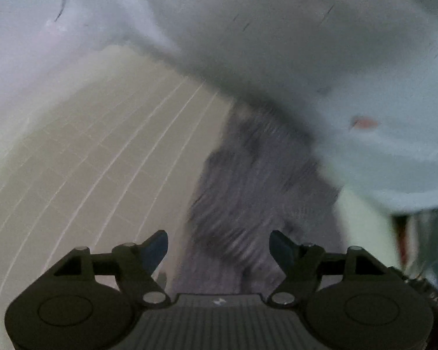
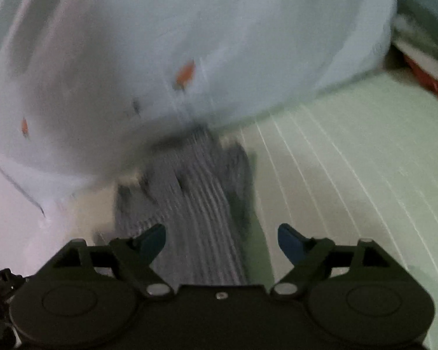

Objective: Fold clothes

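Note:
A pale blue garment (image 1: 321, 43) with small orange marks fills the upper part of the left wrist view and hangs blurred. It also fills the top of the right wrist view (image 2: 175, 43). A grey ribbed piece of clothing (image 1: 248, 189) lies on the surface below it, also in the right wrist view (image 2: 195, 198). My left gripper (image 1: 219, 248) is open, its blue-padded fingers apart over the grey piece. My right gripper (image 2: 222, 245) is open too, over the same grey ribbed piece. Neither holds anything.
A pale green striped sheet (image 2: 350, 175) covers the surface, beige in the left wrist view (image 1: 102, 160). A pile of folded clothes, teal, white and red (image 2: 423, 43), lies at the far right. A white cloth (image 2: 8, 204) lies at the left.

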